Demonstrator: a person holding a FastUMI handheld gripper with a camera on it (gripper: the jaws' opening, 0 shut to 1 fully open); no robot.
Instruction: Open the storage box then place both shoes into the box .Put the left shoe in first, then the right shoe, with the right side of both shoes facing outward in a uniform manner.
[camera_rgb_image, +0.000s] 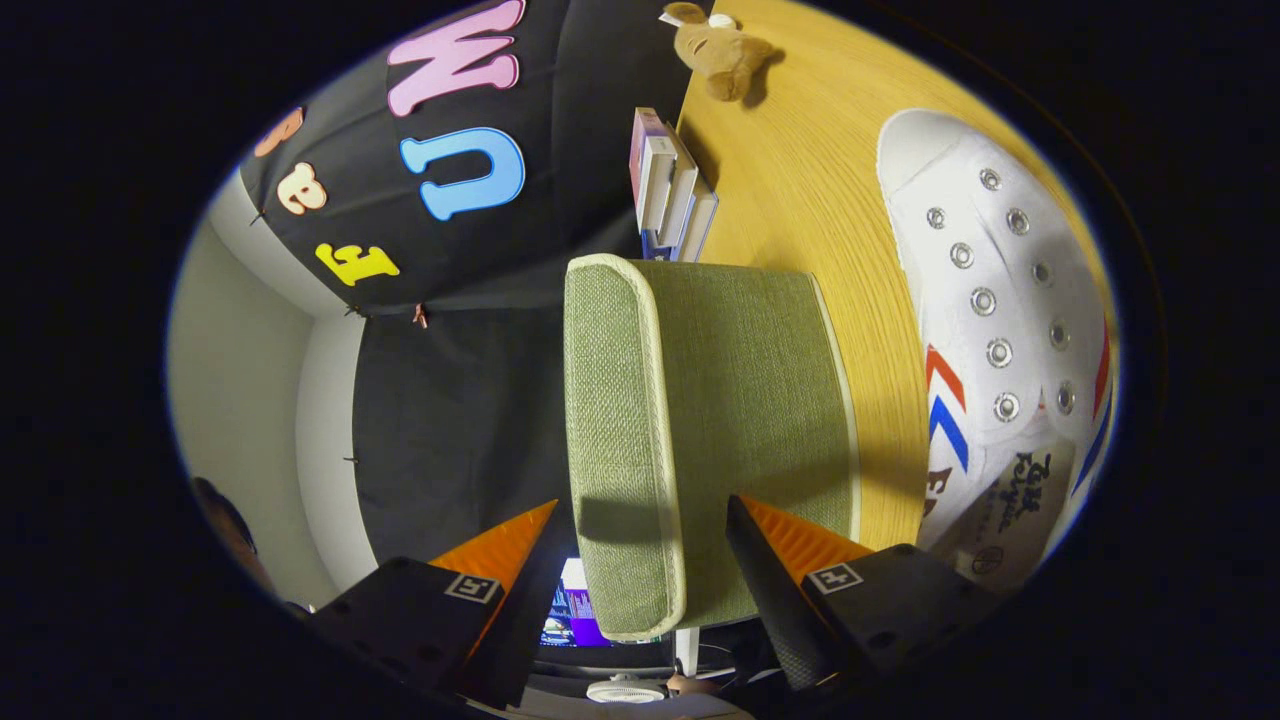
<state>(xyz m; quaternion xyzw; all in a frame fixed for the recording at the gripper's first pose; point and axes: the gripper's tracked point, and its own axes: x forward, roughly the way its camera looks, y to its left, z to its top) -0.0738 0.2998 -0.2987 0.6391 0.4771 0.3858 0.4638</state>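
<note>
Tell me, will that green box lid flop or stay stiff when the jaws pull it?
The green fabric lid probably stays fairly stiff: it keeps a flat shape with piped edges. It looks light. The open gripper straddles its edge; woven cloth should grip well.

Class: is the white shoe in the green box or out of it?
Out: white shoe lies on table beside green box; open claw straddles box's edge.

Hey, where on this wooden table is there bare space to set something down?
Bare wood runs between the green fabric box and the white shoe, widening toward the plush toy. It is crowded where the stacked books meet the box. The open gripper has its fingers either side of the box's edge.
</note>
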